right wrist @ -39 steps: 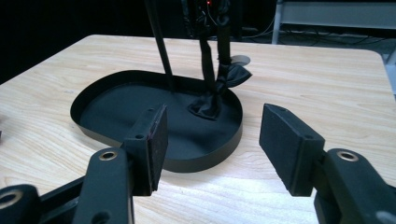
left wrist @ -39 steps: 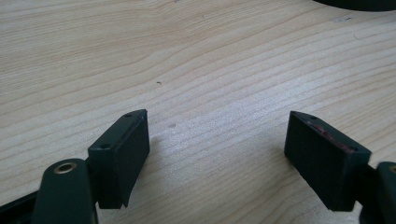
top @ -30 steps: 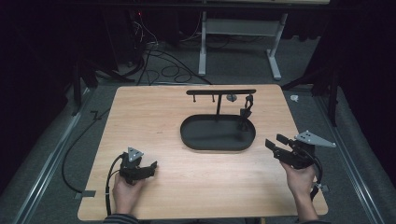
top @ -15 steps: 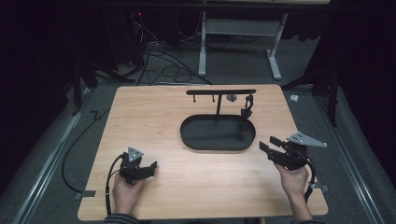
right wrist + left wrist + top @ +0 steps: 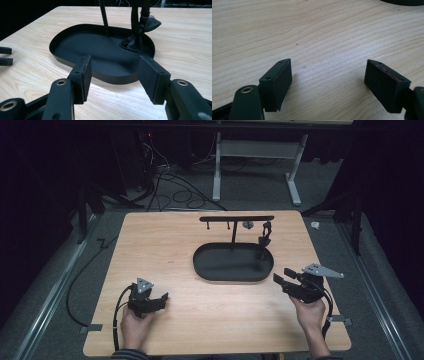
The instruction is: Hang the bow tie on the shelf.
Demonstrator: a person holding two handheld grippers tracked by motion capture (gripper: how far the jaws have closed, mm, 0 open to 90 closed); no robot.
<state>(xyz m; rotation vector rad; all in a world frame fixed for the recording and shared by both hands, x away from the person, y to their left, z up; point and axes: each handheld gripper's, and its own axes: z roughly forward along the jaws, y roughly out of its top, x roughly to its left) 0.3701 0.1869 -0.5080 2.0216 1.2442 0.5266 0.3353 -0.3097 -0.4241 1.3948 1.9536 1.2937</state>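
Since a second ago the right claw [image 5: 284, 275] has slid inward along the surface [image 5: 165, 240] toward the near right end of the black oval tray [image 5: 204, 269], and its jaws have narrowed a little with nothing between them; the left claw [image 5: 156, 299] sits where it did.

That tray lies on the surface right of centre. From the right gripper view its raised rim [image 5: 117, 79] curves just beyond the two black pads [image 5: 86, 75], which stand apart and empty, not yet touching it. A thin post [image 5: 233, 234] rises from the far part of the tray and carries a horizontal bar [image 5: 236, 218] with small pegs. A dark strap-like item [image 5: 264, 236] hangs from the bar's right end down to the tray's right side, where its bunched lower end [image 5: 132, 41] rests on the tray floor.

Well to the left of the tray and nearer the person, the left claw rests over bare wood with its jaws wide and empty, as the left gripper view shows [image 5: 328, 83]. A hand [image 5: 135, 325] grips it from below; the other hand [image 5: 312, 312] holds the right one, near the tray's right end.
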